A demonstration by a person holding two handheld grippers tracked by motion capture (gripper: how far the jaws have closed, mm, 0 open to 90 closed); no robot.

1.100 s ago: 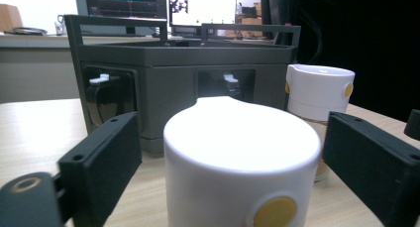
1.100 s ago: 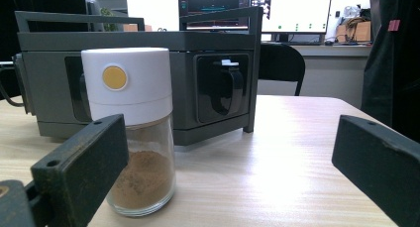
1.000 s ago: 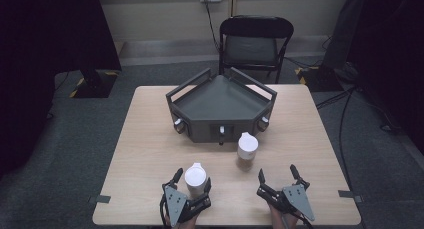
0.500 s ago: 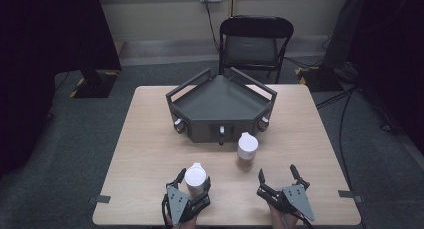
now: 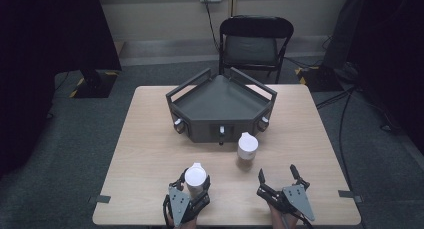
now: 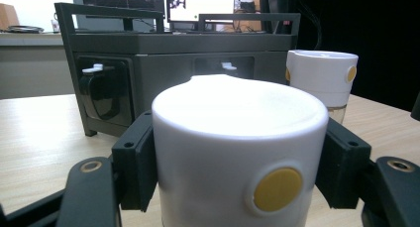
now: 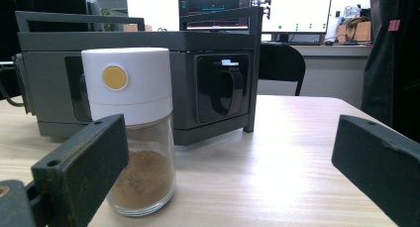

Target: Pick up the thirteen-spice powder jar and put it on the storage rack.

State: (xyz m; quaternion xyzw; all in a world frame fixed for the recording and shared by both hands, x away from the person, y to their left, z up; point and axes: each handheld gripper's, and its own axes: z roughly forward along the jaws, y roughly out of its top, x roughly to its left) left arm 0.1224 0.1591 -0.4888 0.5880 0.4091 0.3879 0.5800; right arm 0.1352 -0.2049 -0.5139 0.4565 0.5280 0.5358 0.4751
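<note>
Near the counter's [image 5: 150, 154] front edge, the left gripper [image 5: 192, 188] has just been closing and now pinches a white-capped spice jar [image 5: 195, 176].
Its fingers [image 6: 136, 165] press the cap's sides; the right gripper [image 5: 280, 181] rests spread, a second jar [image 5: 247, 150] of brown powder ahead, before the dark rack [image 5: 220, 106].

White cap with a yellow dot on the near jar [image 5: 195, 176], clamped between black jaws of the left gripper [image 5: 192, 185]. Same white cap and yellow dot on the second jar [image 5: 247, 150] at 1 o'clock, clear glass over brown powder. Dark grey tray [image 5: 220, 101] at 12 o'clock on pale wood-grain table [image 5: 145, 149]; black right gripper [image 5: 278, 177].
</note>
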